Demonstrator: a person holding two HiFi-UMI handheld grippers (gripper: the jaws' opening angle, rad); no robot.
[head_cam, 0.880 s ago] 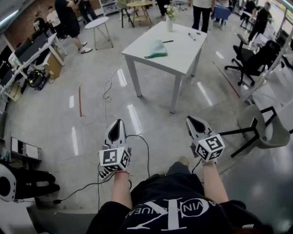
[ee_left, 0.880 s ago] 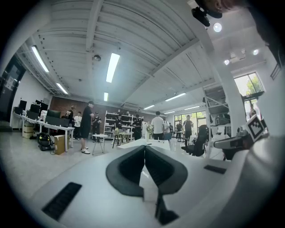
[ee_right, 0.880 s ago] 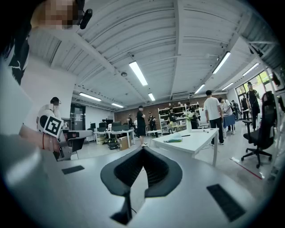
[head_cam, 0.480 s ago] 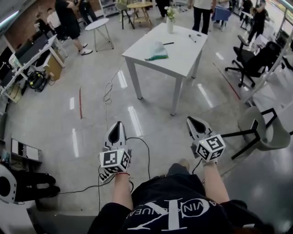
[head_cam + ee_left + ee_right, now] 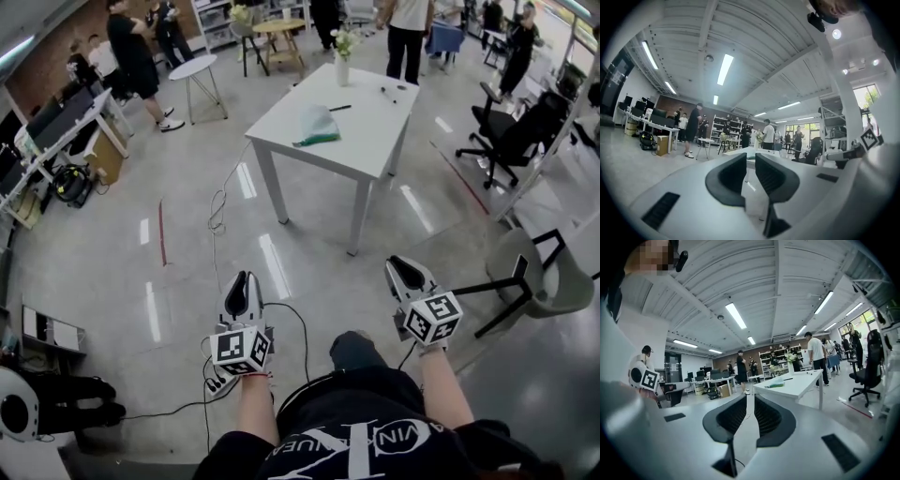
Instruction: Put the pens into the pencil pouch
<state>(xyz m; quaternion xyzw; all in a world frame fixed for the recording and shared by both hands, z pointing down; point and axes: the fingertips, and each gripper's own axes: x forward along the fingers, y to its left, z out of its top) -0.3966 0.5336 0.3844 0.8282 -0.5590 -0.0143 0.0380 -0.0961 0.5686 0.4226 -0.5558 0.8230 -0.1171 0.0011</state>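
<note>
Both claws sit lower in the head view than a moment ago, and the white surface (image 5: 366,141) has slid down the frame with them. The pencil pouch (image 5: 317,125) lies flat near the surface's left edge. One pen (image 5: 341,109) is just beside it, and a second pen (image 5: 386,94) lies well apart, toward the far edge. A vase (image 5: 342,67) of flowers stands at the far corner.

Nothing is in hand yet. The left claw (image 5: 242,281) shows only a narrow slit between its jaws and holds nothing. The right claw (image 5: 405,272) is parted a little wider and is also bare. Both hang over the floor, well short of the surface.

Hazards, as I read them: a cable (image 5: 217,199) snakes across the floor toward the surface and could catch a foot on the walk-in. Those thin pens could roll off an edge if nudged. A reach for the far pen passes near the vase. The limp pouch may slide unless one claw pins it.
</note>
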